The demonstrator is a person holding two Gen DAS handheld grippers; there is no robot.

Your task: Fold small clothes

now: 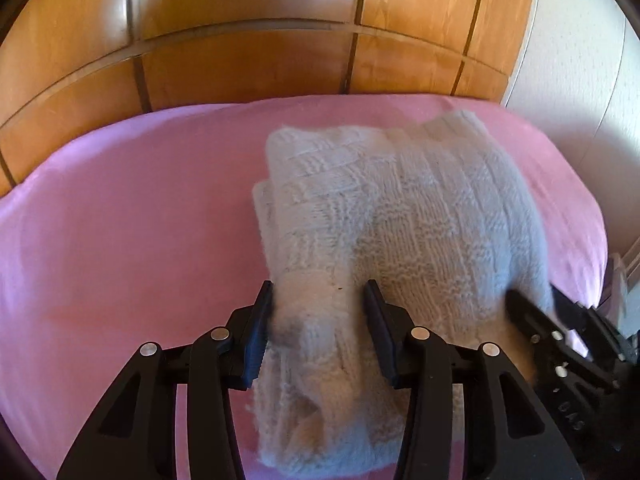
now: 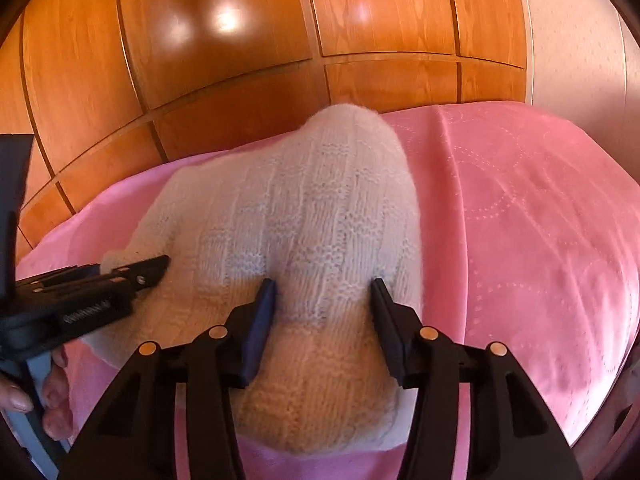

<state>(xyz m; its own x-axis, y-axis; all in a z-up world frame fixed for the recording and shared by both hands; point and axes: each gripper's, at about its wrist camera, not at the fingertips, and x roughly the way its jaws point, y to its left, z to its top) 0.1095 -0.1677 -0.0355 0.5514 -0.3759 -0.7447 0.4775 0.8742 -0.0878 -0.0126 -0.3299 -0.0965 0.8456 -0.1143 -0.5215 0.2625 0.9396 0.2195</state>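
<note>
Both hand-held grippers on cream chunky-knit garment (image 1: pixel 392 208), folded on pink-covered bed (image 1: pixel 132 216).
Left hand-held gripper (image 1: pixel 318 294) and right hand-held gripper (image 2: pixel 324 290): jaws part-open, knit bunched between; pad contact unclear. Only right-wrist view shows bare fingers (image 2: pixel 52 396) and stitched circles on pink cover.

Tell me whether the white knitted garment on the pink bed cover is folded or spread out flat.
Folded. The white knitted garment sits as a thick bundle on the pink bed cover, with stacked layers showing at its left edge.
</note>
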